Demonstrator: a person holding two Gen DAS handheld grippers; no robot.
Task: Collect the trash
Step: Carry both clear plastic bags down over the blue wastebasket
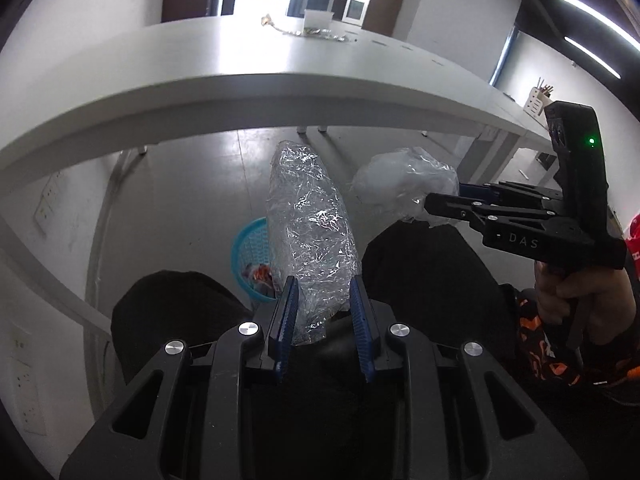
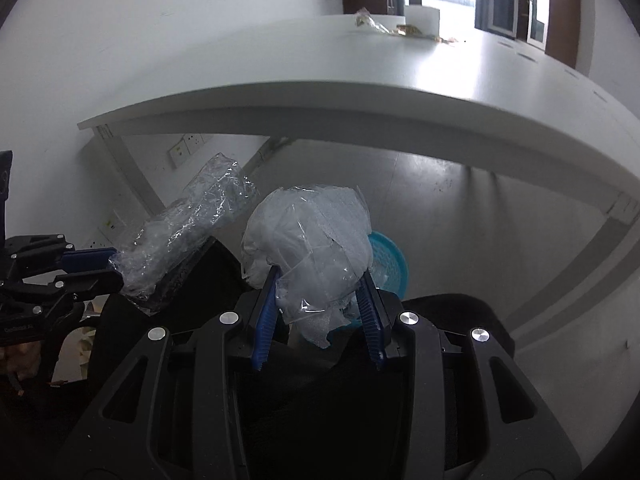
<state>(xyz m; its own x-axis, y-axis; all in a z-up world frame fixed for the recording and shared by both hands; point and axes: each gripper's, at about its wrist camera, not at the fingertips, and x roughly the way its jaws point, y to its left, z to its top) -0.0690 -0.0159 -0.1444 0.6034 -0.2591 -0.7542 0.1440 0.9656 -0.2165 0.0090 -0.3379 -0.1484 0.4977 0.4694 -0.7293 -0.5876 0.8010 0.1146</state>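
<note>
Crinkled clear wrapper (image 1: 312, 220) clamped in left gripper (image 1: 324, 300), frame centre; white plastic wad (image 2: 308, 240) pinched in right gripper (image 2: 320, 296); blue basket (image 1: 252, 256) on floor beneath.

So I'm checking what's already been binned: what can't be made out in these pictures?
- Blue basket contents: left view, clear wrapper covers most; right view, white plastic wad hides nearly all.
- Litter on the table's far end: both views, too small.
</note>
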